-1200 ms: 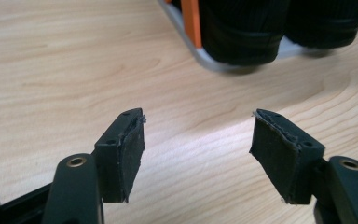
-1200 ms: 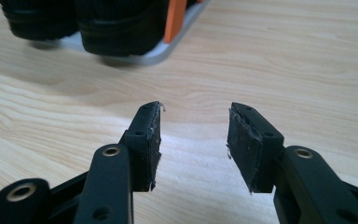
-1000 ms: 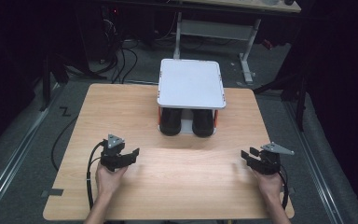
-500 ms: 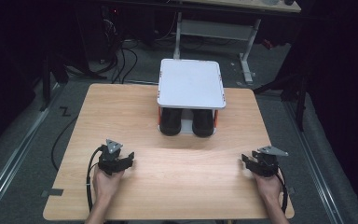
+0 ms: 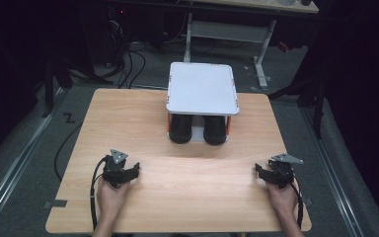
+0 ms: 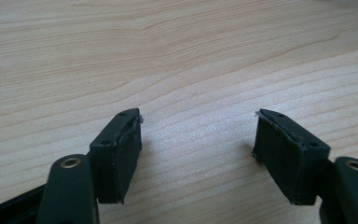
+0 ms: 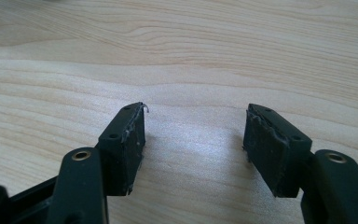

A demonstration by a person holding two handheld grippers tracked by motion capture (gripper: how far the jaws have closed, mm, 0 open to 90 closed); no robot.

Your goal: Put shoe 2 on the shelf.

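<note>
My left gripper [image 5: 132, 171] rests low on the wooden table [image 5: 128, 118] at the near left, held by a hand, jaws open and pointing right toward the middle. In the left gripper view its jaws [image 6: 198, 122] stand wide apart over bare wood with nothing between them. At the near right my right gripper [image 5: 260, 172] is held the same way, pointing left. Its jaws [image 7: 196, 114] are also open and hold nothing. A small rack with a white flat top [image 5: 202, 89] and orange posts stands at the table's far middle, and two black cylinders [image 5: 181, 129] sit under it.
Bare wood stretches between the two grippers and in front of the rack. Cables [image 5: 128, 59] and desk legs [image 5: 261, 54] lie on the dark floor beyond the far edge. A cable [image 5: 96, 190] trails from the left gripper off the near edge.
Both grippers have slid a little toward the near edge of the table. Their jaws stay open.
</note>
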